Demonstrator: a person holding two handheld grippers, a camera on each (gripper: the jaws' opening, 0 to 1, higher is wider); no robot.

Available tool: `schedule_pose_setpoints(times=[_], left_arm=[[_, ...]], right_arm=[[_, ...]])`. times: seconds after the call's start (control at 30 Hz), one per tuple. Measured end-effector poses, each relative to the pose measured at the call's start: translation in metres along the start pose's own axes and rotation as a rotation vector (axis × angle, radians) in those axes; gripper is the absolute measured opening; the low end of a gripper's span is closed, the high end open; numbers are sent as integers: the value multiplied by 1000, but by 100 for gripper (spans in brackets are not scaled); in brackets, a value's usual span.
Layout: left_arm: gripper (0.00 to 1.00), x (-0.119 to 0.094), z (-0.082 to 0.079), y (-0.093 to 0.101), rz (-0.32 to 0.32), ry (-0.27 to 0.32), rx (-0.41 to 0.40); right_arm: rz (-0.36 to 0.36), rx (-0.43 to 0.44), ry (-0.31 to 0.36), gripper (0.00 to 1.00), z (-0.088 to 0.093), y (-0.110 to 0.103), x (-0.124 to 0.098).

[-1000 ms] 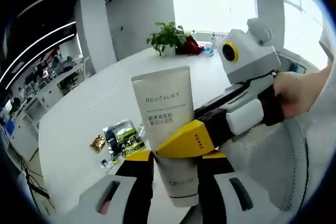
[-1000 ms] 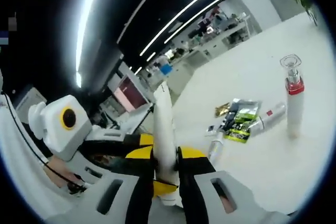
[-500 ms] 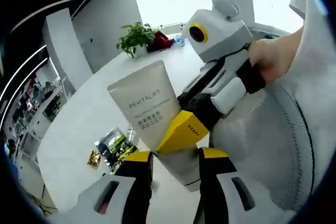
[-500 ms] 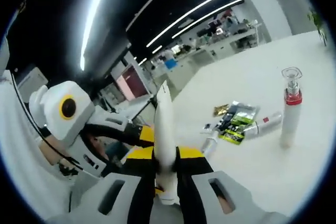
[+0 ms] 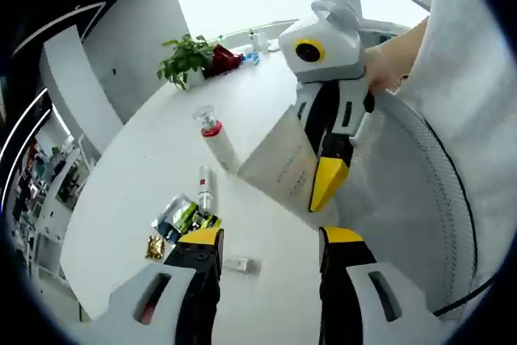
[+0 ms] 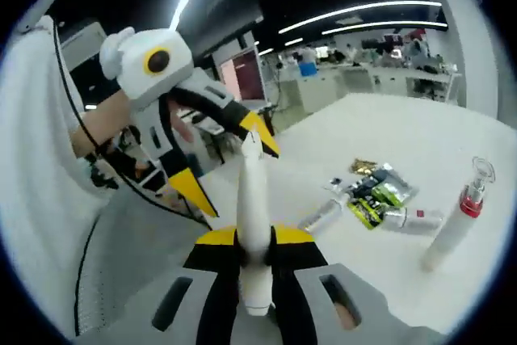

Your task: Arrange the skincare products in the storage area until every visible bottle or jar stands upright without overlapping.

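We see the right gripper (image 6: 257,241) pinching the flat beige squeeze tube (image 6: 252,224) near its cap, above the white bench (image 5: 161,167). The left gripper (image 5: 266,250) is spread and holds nothing; it released the tube half a second ago. Beyond it stand a tall white bottle with a red collar (image 5: 215,135) and, lying, green sachets (image 5: 184,217) and a small white tube (image 5: 205,187).
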State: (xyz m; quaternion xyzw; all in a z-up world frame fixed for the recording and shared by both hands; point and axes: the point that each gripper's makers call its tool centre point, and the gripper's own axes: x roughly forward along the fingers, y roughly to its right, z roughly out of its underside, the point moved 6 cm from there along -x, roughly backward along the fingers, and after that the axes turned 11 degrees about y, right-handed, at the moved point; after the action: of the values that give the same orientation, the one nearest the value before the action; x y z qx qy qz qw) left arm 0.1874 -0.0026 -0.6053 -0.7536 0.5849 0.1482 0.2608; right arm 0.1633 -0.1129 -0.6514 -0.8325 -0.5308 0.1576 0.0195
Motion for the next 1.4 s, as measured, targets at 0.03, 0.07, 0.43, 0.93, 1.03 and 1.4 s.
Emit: schedule_pose_setpoints(times=[0.03,0.07,0.43,0.93,1.03,1.4], left_arm=[[49,0,-1,1,13,-4,13],[48,-1,-1,1,30,-19,46],[42,3,-3,16,140,-20,99],[22,18,-6,27,216,17,104],[18,20,-4,27,222,6,100],[14,28,-7,21,205,49,18]], right_arm=[[-19,-15,-12,13,1,-2,2],[-36,-32,-30,13,2,-4,5],[-142,-188,-129,13,7,-15,18],[-186,-317,-187,13,9,-8,21],[-194,-335,-201,13,12,-10,22],[-117,-339,-205,16,14,3,17]])
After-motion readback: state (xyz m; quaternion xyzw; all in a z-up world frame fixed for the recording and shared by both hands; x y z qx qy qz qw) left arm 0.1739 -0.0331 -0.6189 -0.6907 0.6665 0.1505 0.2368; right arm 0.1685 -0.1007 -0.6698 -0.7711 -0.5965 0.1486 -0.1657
